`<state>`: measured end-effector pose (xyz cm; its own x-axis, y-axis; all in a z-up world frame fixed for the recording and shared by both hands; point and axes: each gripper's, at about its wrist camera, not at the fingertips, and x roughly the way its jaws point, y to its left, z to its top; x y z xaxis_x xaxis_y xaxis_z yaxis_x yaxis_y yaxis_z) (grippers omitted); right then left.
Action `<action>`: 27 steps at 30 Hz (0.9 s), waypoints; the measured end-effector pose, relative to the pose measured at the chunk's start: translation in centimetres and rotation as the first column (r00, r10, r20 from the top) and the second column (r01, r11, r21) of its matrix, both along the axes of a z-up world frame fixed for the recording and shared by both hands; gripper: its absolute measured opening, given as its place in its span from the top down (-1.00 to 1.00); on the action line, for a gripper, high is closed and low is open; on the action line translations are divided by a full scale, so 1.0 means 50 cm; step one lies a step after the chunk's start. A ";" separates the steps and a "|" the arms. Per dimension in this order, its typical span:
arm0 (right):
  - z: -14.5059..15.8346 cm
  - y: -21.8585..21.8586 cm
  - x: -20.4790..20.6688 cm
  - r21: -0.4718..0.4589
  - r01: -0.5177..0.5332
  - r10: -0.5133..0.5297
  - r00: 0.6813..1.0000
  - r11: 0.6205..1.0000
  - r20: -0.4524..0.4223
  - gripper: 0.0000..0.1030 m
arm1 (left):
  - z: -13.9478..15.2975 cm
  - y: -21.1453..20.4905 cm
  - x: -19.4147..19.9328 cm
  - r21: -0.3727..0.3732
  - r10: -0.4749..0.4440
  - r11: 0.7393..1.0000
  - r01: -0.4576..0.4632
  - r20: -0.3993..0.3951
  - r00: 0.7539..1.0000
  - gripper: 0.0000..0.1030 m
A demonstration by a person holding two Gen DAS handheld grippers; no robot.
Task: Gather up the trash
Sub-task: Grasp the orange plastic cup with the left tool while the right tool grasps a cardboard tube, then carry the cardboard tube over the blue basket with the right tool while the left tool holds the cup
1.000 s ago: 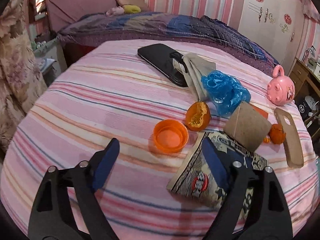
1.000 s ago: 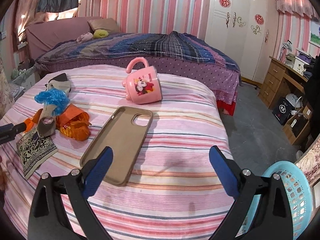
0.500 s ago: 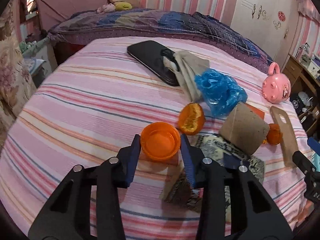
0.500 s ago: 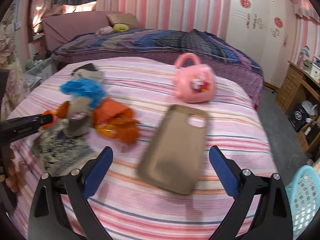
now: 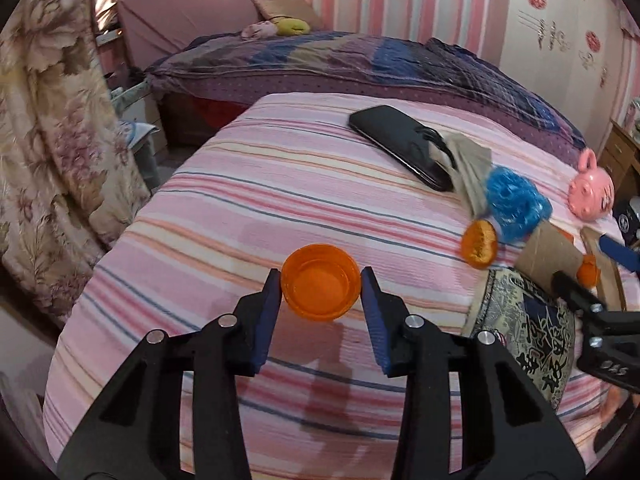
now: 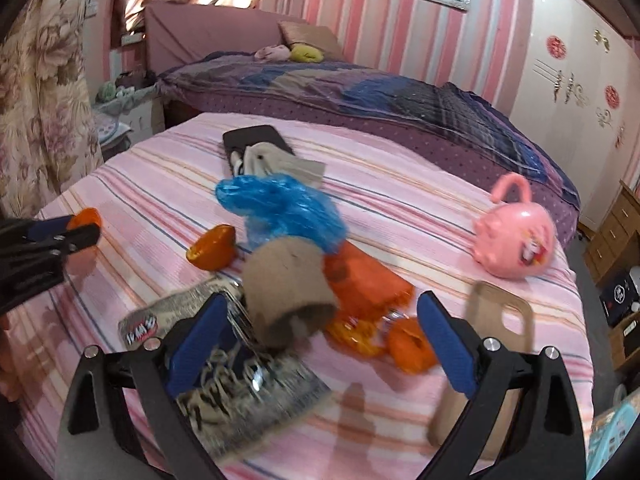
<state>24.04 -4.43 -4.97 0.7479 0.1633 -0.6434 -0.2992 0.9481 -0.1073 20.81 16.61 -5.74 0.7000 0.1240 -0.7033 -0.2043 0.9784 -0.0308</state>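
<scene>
Here, the striped tabletop [image 5: 280,184] carries everything. A black phone [image 5: 400,148] lies at its far side, with a grey cloth [image 6: 280,164] over one end. Nearer sit a printed packet [image 6: 248,384], a blue bag [image 6: 280,208], a cardboard tube [image 6: 288,288], an orange wrapper [image 6: 368,288], a pink mug [image 6: 516,240] and a tan phone case [image 6: 500,320]. Left hand-held gripper [image 5: 320,292]: jaws part closed, pads pressed on both sides of the orange cap [image 5: 320,284], which appears raised just off the cloth. Right hand-held gripper [image 6: 320,340]: jaws wide, holding nothing, with the tube and packet between and beyond its fingers. Orange peel [image 6: 212,248] lies left of the tube.
</scene>
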 end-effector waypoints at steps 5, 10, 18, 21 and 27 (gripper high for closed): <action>-0.019 0.032 0.021 -0.031 -0.046 0.044 0.997 0.998 -0.061 -0.03 | 0.013 0.002 -0.005 -0.003 0.004 1.000 -0.004 0.008 1.000 0.24; -0.009 0.014 0.000 -0.018 -0.057 0.057 0.998 0.998 -0.025 0.04 | 0.027 -0.025 -0.010 0.020 -0.020 1.000 0.019 0.018 1.000 0.24; 0.025 -0.094 -0.066 0.038 0.029 -0.029 1.000 0.999 0.004 0.04 | 0.050 -0.068 -0.027 -0.003 -0.044 0.999 0.044 0.045 0.998 0.24; 0.032 -0.149 -0.089 0.067 0.076 -0.076 0.997 0.995 -0.003 0.04 | 0.051 -0.099 -0.034 0.014 -0.069 0.998 0.069 0.046 0.997 0.24; 0.053 -0.250 -0.123 0.102 0.154 -0.157 0.988 0.983 0.014 0.04 | 0.062 -0.159 -0.051 0.039 -0.118 0.992 0.116 0.058 0.991 0.24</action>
<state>17.90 -16.91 -2.30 0.7829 0.1064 -0.6130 -0.1459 0.9892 -0.0146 18.26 8.67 -2.62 0.7519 0.0631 -0.6563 -0.0872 0.9962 -0.0041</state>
